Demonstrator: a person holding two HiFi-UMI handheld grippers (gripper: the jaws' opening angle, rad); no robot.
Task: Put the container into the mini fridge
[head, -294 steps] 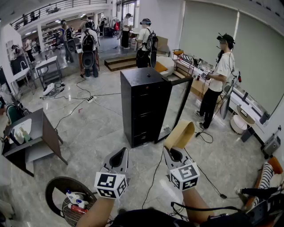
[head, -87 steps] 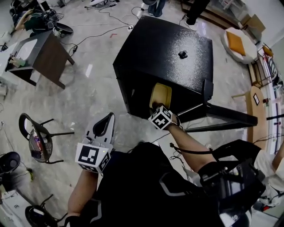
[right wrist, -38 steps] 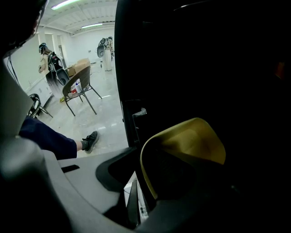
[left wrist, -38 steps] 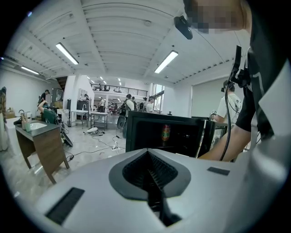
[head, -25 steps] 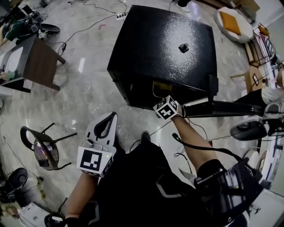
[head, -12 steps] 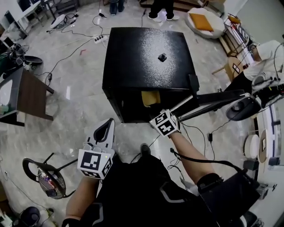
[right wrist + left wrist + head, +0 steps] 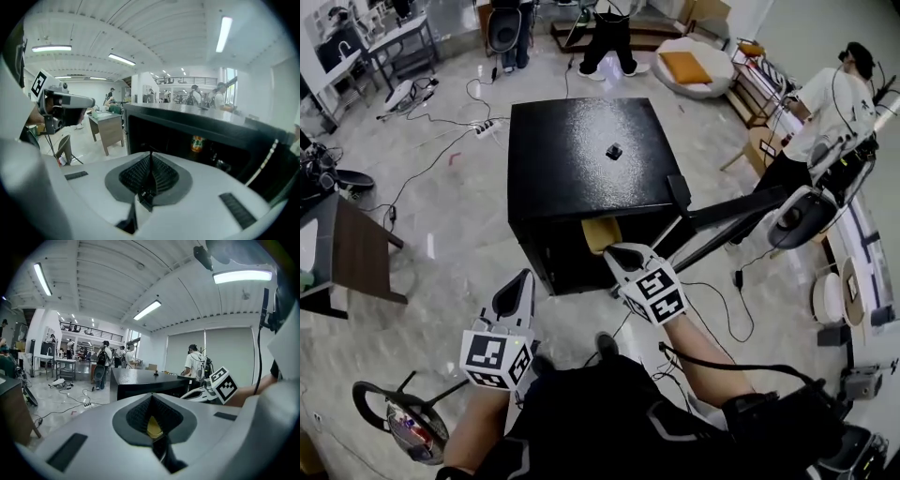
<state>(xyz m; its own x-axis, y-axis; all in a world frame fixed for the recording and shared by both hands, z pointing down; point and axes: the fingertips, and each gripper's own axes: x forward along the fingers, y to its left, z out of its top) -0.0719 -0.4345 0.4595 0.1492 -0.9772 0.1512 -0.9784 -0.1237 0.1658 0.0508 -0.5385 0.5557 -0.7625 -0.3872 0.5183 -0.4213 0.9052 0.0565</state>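
Right tongs (image 7: 619, 253) are closing, empty, at the mini fridge (image 7: 581, 159) mouth; the container (image 7: 600, 232) sits just inside, straight ahead of them. Left tongs (image 7: 522, 279), apparently together and empty, hang farther from the fridge.

The head view looks steeply down from above onto the top of the mini fridge (image 7: 581, 159) and the floor (image 7: 459, 244) around it. The left gripper view sits low at the near left and faces level toward the fridge. The right gripper view sits close before its open front, looking inside; all three share the fridge.
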